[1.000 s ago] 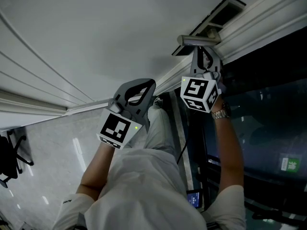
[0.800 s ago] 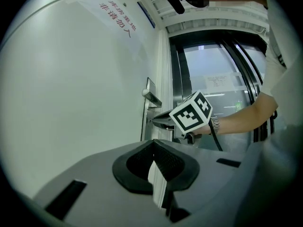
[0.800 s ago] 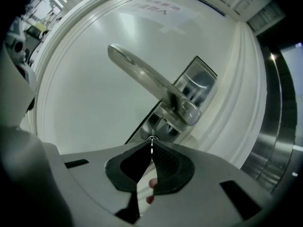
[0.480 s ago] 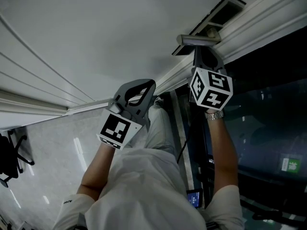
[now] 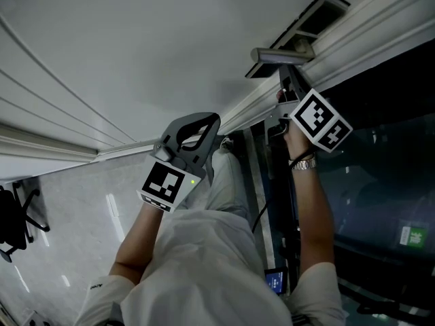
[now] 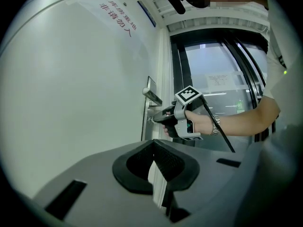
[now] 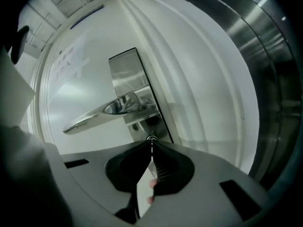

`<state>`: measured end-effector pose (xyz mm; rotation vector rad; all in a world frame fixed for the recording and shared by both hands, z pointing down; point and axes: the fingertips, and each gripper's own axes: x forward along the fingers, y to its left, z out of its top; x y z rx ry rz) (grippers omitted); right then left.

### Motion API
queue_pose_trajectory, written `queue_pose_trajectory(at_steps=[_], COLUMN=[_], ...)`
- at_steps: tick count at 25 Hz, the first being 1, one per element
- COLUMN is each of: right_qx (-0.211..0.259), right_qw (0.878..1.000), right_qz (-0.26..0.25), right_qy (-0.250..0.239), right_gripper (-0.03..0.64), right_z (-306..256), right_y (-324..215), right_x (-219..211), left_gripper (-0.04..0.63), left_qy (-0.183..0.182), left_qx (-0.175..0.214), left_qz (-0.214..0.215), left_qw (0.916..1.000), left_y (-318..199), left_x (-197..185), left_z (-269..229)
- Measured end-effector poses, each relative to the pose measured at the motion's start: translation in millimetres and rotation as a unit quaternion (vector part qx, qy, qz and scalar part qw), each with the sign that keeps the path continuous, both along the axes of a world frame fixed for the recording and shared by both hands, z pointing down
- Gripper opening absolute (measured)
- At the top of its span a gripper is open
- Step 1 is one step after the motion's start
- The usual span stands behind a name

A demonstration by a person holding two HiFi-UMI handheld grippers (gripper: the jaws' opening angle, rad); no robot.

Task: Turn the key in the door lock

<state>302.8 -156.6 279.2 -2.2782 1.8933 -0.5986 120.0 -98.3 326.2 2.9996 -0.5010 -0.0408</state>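
The silver door handle (image 5: 281, 56) sticks out from its lock plate (image 7: 127, 74) on the white door (image 5: 136, 39). My right gripper (image 5: 283, 80) reaches up to the lock just below the handle (image 7: 102, 111). In the right gripper view my right gripper (image 7: 151, 143) is shut on the key (image 7: 151, 139), a thin metal blade that runs from the jaw tips into the keyhole. My left gripper (image 5: 212, 121) hangs back from the door, level, shut with nothing in it (image 6: 152, 144). The left gripper view shows the right gripper (image 6: 155, 119) at the lock.
The door frame (image 5: 380, 19) and a dark glass panel (image 5: 380, 175) lie right of the lock. Red print (image 6: 116, 19) marks the door high up. An office chair (image 5: 15, 224) stands on the tiled floor at far left. A cable (image 5: 258, 216) hangs beside my body.
My right gripper has rolled about its own line at the lock, its marker cube swinging from left of the wrist over to the right. The left gripper has kept still.
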Motion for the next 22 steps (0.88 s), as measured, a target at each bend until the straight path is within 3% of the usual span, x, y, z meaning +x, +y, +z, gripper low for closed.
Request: queue_pose_trajectory(at_steps=[4,8,15,18,22], right_qx=[0.025,0.047,0.076,0.075,0.047], right_qw=[0.996,0.989,0.959,0.960,0.983], right_qz=[0.000,-0.001,-0.003,-0.005,-0.010], right_qy=[-0.087,-0.141,-0.272,-0.270,-0.176], right_gripper=[0.012,0.012,0.012,0.012,0.014], right_z=[0.7,0.4,4.6,4.6,2.6], right_y=[0.4,1.1,3.3,3.0,2.0], right_x=[2.3,2.1,6.5,5.8,3.0], left_gripper=[0.005,0.005,0.005,0.006,0.005], left_qy=[0.001,0.000,-0.003,-0.003,-0.002], left_qx=[0.002,0.004,0.002,0.007,0.006], left_qz=[0.000,-0.001,-0.003,-0.002,-0.002], left_qw=[1.0000,1.0000,1.0000,1.0000,1.0000], left_y=[1.3,4.7,8.5,9.1,8.6], left_x=[2.1,3.5,2.9,2.5,4.4], left_z=[-2.6,-3.0,-1.0,-2.1,-1.7])
